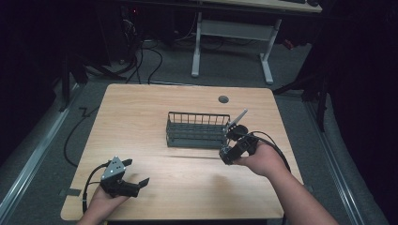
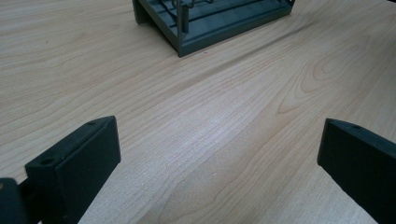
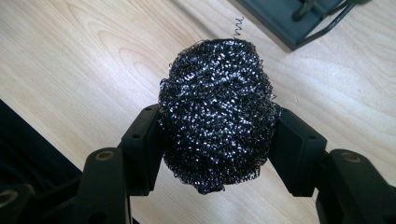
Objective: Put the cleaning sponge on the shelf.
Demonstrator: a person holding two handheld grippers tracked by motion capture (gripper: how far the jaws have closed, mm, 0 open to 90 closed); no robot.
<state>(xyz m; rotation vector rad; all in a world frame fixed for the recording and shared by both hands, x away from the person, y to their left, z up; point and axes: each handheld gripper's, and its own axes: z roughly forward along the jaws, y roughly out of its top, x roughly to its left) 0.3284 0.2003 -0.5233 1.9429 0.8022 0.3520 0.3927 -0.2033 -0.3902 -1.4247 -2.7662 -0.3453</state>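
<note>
A dark, shiny ball of steel wool [image 3: 215,107] sits squeezed between the two black jaws of my right gripper [image 3: 217,140], a little above the wooden table. In the high view my right gripper [image 1: 233,133] is at the right end of a dark wire basket [image 1: 192,139], almost touching it. A corner of the basket [image 3: 280,18] lies just beyond the steel wool. My left gripper [image 1: 136,171] rests near the table's front left and stands open, with only bare wood between its jaws [image 2: 219,158]. The basket [image 2: 219,23] lies ahead of it, well apart.
The wooden table [image 1: 155,103] has a round cable hole [image 1: 223,99] behind the basket. Its edge drops to dark floor [image 3: 28,154] close to my right gripper. A white desk frame [image 1: 232,42] and cables stand on the floor beyond.
</note>
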